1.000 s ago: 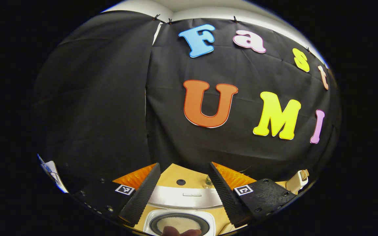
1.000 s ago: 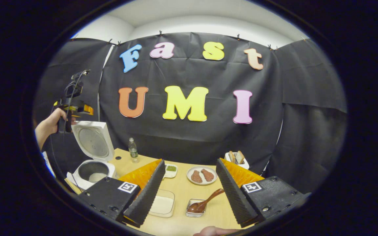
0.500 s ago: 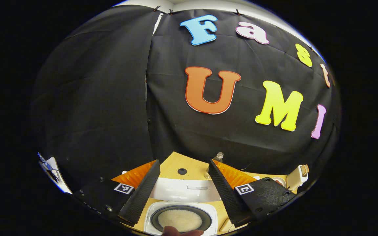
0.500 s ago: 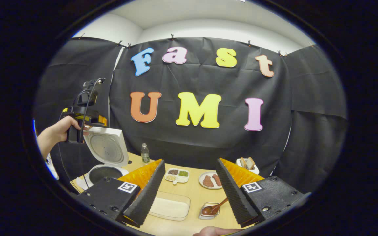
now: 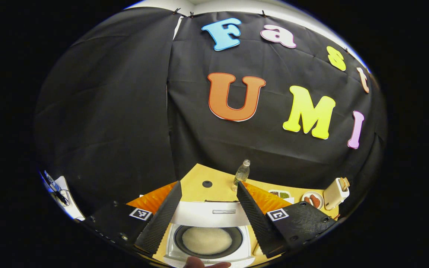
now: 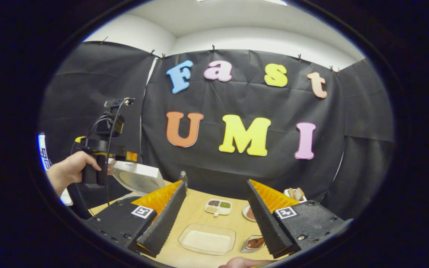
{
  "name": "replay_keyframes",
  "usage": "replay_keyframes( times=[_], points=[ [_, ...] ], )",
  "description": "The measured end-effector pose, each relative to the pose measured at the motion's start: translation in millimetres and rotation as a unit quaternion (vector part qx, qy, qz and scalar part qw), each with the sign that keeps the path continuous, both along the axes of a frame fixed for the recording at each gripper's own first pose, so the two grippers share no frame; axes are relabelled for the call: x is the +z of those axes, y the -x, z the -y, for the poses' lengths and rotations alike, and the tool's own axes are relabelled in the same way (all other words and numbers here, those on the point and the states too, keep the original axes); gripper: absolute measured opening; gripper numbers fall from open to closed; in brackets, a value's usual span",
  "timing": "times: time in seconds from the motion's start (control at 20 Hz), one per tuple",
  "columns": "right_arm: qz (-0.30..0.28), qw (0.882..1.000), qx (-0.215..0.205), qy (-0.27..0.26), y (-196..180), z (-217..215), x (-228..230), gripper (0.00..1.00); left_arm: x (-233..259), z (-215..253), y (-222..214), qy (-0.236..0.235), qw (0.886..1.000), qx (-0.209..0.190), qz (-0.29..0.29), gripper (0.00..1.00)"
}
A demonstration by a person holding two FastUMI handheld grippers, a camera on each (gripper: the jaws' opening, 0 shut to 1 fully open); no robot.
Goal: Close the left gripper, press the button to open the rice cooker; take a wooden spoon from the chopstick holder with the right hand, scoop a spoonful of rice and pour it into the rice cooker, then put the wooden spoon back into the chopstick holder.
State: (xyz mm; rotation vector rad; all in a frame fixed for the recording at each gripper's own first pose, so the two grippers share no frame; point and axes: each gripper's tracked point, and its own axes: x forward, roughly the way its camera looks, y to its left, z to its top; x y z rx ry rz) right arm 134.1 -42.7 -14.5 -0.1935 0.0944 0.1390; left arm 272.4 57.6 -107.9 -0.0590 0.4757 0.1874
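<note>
The left claw is released, fingers spread wide, and hangs above the rice cooker, w/ its pot of white rice right below and between the fingers; the lid is up. In the right gripper view the right claw is also released and grasps nothing, above the counter. A clear tray of rice lies between its fingers, and the wooden spoon sits in a small container near the right finger.

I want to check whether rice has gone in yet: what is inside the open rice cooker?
Inside the white rice cooker, a dark round inner pot holds a pale layer of rice; the layer covers the pot's bottom.
</note>
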Motion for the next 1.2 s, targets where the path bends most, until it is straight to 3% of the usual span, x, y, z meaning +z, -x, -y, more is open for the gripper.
replay_keyframes(
  times=[0.3,0.45,0.65,1.2],
  points=[
    [-0.008,1.0,0.004,-0.014,13,-4,-14,1.0,-78,-3,63,0.06,0.995,0.035,-0.076,0.96],
    [-0.012,1.0,0.005,-0.019,14,-2,-21,1.0,-113,-1,80,0.057,0.993,0.042,-0.095,0.96],
    [-0.022,0.999,-0.002,-0.031,16,3,-30,1.0,-141,3,94,0.023,0.994,0.022,-0.102,0.96],
    [-0.064,0.994,-0.043,-0.075,13,41,-67,1.0,-174,7,109,-0.004,0.993,0.015,-0.117,0.97]
  ],
)
